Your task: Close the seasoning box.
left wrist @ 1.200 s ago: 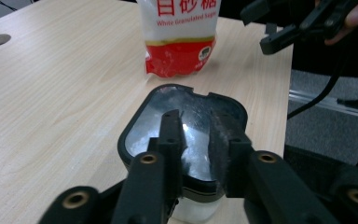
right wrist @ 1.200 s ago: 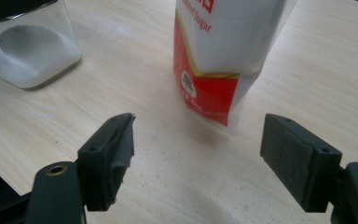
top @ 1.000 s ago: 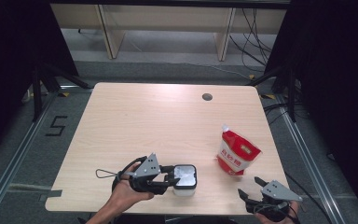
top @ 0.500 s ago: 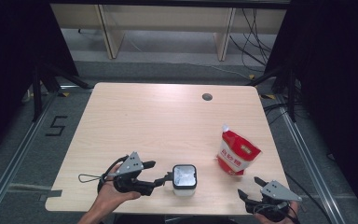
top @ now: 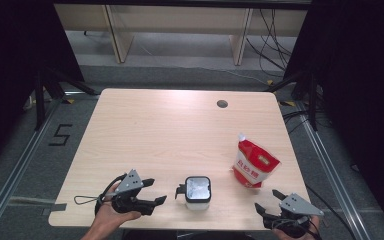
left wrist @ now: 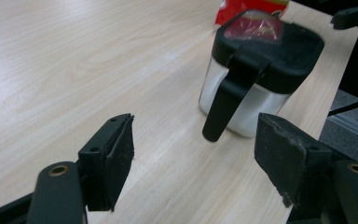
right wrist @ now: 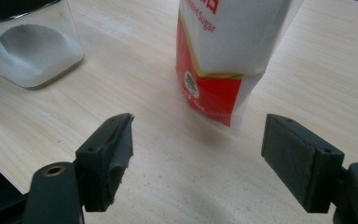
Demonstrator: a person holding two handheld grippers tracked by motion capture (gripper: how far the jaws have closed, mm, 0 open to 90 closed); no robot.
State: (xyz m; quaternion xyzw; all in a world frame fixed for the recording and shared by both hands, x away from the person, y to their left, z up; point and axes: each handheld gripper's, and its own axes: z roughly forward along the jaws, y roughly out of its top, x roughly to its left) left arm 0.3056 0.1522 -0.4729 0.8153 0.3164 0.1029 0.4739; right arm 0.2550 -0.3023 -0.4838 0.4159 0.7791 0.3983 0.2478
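Left gripper (top: 156,190) beside lidded jar (top: 198,192) of white powder

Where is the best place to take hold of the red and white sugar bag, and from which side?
Probably the upper half of the sugar bag, approached from the near table edge by the right hand-held gripper, whose jaws are open and already face it. The bag stands upright and leans a little; its top looks flatter and narrower than its full base.
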